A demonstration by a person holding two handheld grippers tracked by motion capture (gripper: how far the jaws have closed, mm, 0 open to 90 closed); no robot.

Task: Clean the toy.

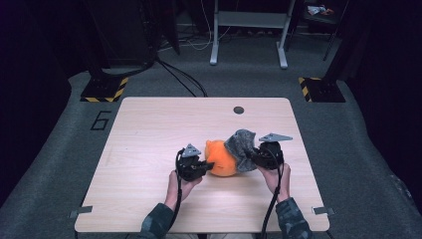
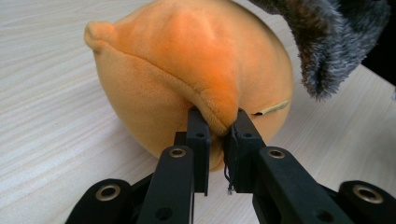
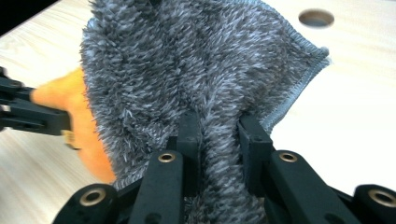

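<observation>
- The orange plush (image 1: 221, 158) is located on the tabletop (image 1: 149, 149), nearer the front edge than the back edge and slightly right of the middle.
- A ridge of the orange plush (image 2: 219, 109) is pinched between the jaws of the left gripper (image 2: 218, 128); the pads are pressed into the fabric.
- The left gripper (image 1: 199, 167) is positioned against the left side of the plush and is held by a hand (image 1: 178, 186) entering from the front edge.
- The grey fuzzy cloth (image 1: 241, 144) is draped over the right side of the plush, touching it.
- A fold of the grey fuzzy cloth (image 3: 219, 140) is clamped between the narrow jaws of the right gripper (image 3: 219, 135).
- The right gripper (image 1: 255, 157) is positioned just right of the cloth.
- The right half of the plush is hidden behind the cloth in the right gripper view.
- A round hole (image 1: 239, 110) is set in the tabletop near the back edge, well apart from the plush.
- A white frame (image 1: 249, 30) and cables (image 1: 179, 74) are visible on the floor beyond the back edge.
</observation>
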